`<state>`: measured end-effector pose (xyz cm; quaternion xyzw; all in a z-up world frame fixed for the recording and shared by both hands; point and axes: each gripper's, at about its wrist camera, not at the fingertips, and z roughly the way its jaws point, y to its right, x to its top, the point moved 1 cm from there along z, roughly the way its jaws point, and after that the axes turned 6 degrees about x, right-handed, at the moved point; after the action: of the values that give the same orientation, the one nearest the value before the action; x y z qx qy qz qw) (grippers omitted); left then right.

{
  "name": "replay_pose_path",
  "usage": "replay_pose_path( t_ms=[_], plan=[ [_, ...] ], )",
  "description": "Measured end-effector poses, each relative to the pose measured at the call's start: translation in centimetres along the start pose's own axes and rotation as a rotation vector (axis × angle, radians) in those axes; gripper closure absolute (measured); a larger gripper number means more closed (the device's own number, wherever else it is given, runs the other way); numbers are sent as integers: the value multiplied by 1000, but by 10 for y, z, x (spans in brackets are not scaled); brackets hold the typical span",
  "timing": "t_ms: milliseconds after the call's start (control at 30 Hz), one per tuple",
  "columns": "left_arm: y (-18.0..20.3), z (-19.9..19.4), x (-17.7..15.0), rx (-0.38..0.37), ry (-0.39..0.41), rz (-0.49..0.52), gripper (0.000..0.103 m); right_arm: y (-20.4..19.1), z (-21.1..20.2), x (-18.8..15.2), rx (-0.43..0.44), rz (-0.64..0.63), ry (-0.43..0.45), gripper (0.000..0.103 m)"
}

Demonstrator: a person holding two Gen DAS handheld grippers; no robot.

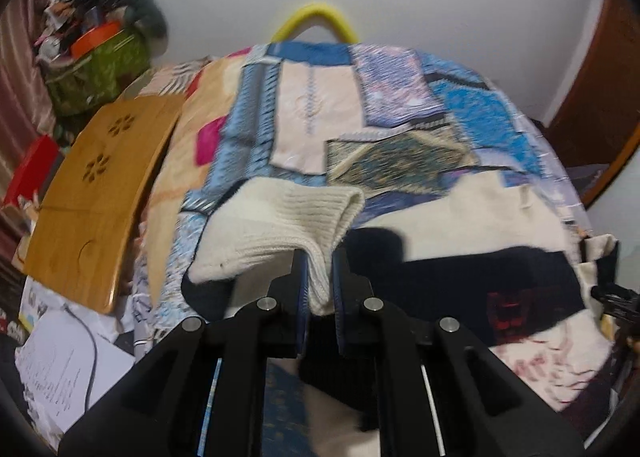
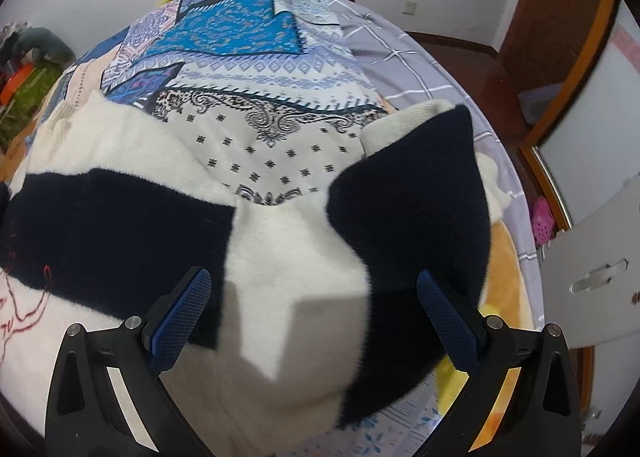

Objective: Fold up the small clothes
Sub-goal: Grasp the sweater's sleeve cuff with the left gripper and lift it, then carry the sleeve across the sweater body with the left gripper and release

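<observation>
A small white and navy sweater (image 2: 296,241) lies spread on a patchwork bedspread (image 2: 256,69). My left gripper (image 1: 320,261) is shut on the white ribbed cuff (image 1: 288,217) of one sleeve and holds it up off the bed. The sweater's navy band (image 1: 500,269) lies flat behind it. In the right wrist view the other sleeve (image 2: 416,197) lies folded across the body, navy with a white cuff (image 2: 408,121) at its far end. My right gripper (image 2: 312,277) hangs open over the white part of the sweater, with nothing pressed between its blue pads (image 2: 184,317).
A wooden board (image 1: 92,197) leans at the bed's left side, with papers (image 1: 60,369) below it and a full green basket (image 1: 96,69) behind. A grey checked sheet (image 2: 400,57) covers the bed's right part. Pink shoes (image 2: 544,217) and a wooden door (image 2: 560,17) are at the right.
</observation>
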<state>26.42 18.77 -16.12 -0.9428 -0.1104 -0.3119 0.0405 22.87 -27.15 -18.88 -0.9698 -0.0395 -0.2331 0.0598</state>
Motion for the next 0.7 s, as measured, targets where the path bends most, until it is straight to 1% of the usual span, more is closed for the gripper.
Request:
replay_pose_path(
  t_ms=[100, 267, 400, 600, 700],
  plan=[
    [22, -17, 7, -27, 31, 33, 92, 1, -16, 0, 6, 0, 32, 1],
    [60, -39, 13, -58, 63, 95, 92, -4, -50, 4, 81, 1, 119, 0],
    [92, -56, 17, -122, 72, 127, 92, -18, -73, 5, 124, -42, 175, 0],
    [147, -78, 17, -217, 81, 179, 93, -37, -85, 5, 172, -87, 210, 0],
    [175, -84, 12, -249, 80, 216, 93, -44, -88, 3, 201, -93, 215, 0]
  ],
)
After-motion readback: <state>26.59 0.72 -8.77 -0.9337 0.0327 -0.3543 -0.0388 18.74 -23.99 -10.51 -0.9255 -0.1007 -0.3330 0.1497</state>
